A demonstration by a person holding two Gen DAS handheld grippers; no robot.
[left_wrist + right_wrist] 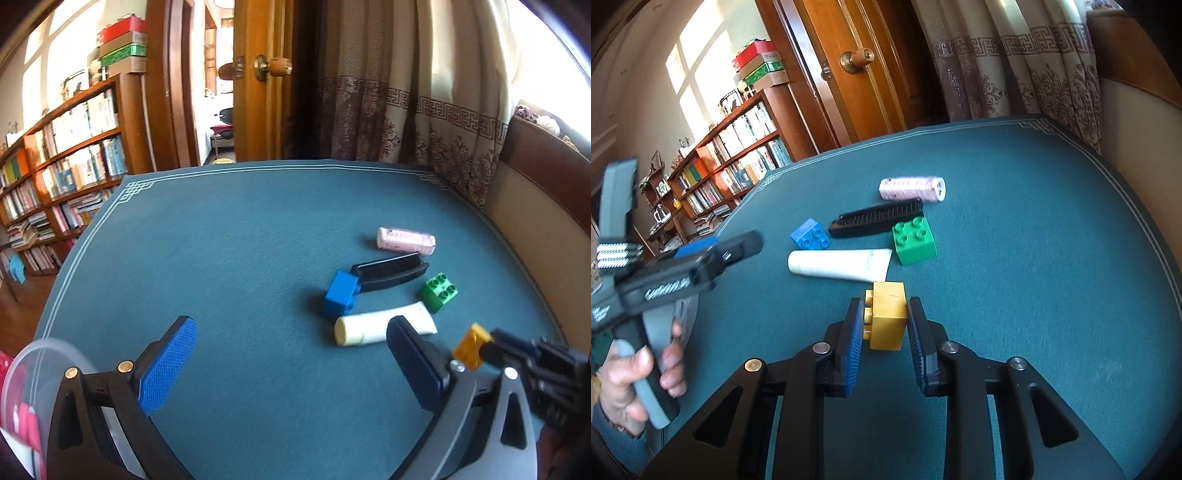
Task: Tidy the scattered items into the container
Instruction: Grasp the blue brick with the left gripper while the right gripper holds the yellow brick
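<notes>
My right gripper [885, 306] is shut on a yellow toy brick [888, 321], held just above the blue-green table mat. The left wrist view shows that same brick [471, 345] at the right, in the right gripper [487, 349]. My left gripper [291, 328] is open and empty over bare mat. Ahead of both lie a white tube [842, 264], a blue brick [810, 234], a green brick [914, 240], a black comb-like piece [875, 219] and a pink roll [912, 189]. A clear container [37, 354] with pink items inside sits at the lower left.
The mat [221, 240] covers the table, with a padded bench back [535, 229] and curtains along its right side. A bookshelf [66, 166] and a wooden door [266, 81] stand beyond the far edge. A hand [631, 376] holds the left gripper [716, 245].
</notes>
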